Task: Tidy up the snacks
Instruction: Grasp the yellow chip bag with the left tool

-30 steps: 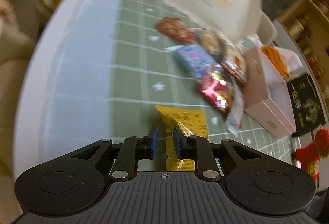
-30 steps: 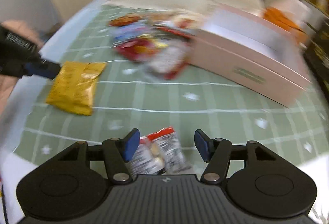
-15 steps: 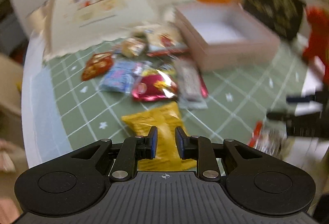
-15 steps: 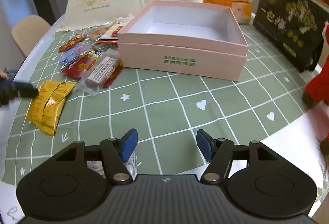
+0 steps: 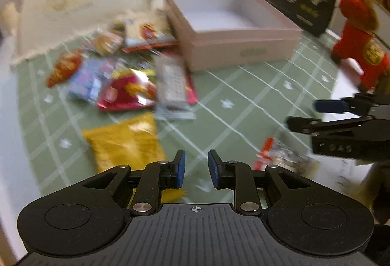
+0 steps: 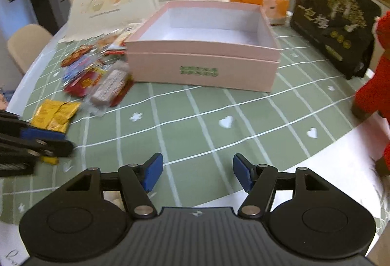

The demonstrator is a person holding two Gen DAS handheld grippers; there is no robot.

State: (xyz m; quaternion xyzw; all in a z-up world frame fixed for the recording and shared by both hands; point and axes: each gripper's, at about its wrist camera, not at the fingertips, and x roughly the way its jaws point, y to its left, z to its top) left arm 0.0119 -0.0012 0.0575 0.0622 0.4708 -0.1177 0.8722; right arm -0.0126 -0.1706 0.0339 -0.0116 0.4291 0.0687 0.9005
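Green checked table (image 6: 195, 105), pink box (image 6: 202, 66) empty at the far side — left gripper (image 5: 196, 169) slightly parted beside the yellow packet (image 5: 124, 141), right gripper (image 6: 196, 174) spread, empty — pinch packets by an edge

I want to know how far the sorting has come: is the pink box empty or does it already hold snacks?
Empty. The pink box shows only its bare white floor and walls; the snacks lie beside it on the tablecloth.
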